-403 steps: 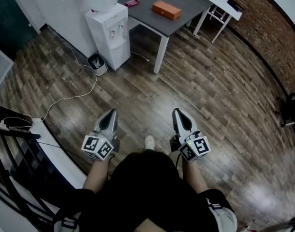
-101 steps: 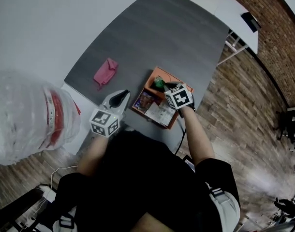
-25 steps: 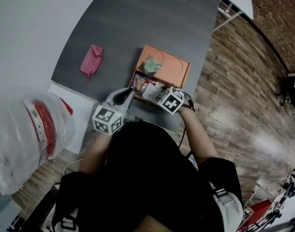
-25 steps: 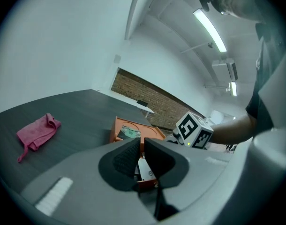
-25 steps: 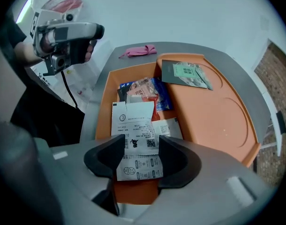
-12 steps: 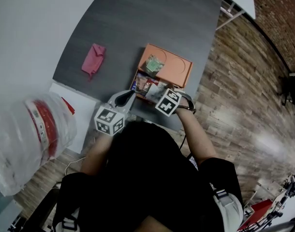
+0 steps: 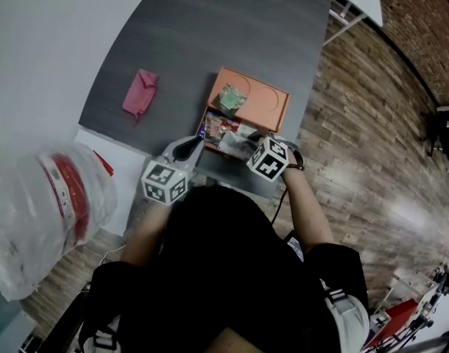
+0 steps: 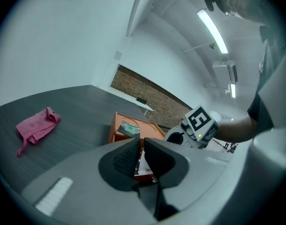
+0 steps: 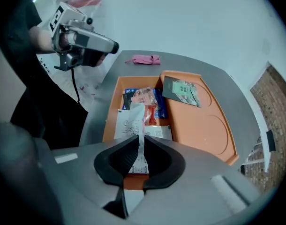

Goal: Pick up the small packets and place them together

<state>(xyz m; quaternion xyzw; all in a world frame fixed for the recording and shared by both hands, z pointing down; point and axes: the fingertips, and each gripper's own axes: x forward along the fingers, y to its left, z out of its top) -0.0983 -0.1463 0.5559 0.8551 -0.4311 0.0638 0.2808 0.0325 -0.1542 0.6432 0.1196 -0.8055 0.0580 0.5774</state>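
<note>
Jaws of my R claw (image 9: 139, 143) just closed on white packet (image 9: 133, 118), pinched by its edge over orange tray (image 9: 204, 125), prob. to join green packet (image 9: 181, 90); L claw (image 8: 140, 146) nearly together, empty.

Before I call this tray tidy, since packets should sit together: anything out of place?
The green packet lies alone on the tray's bare half, apart from the other packets. The right gripper's fingers have just closed on a white packet, whose end bends upward.
</note>
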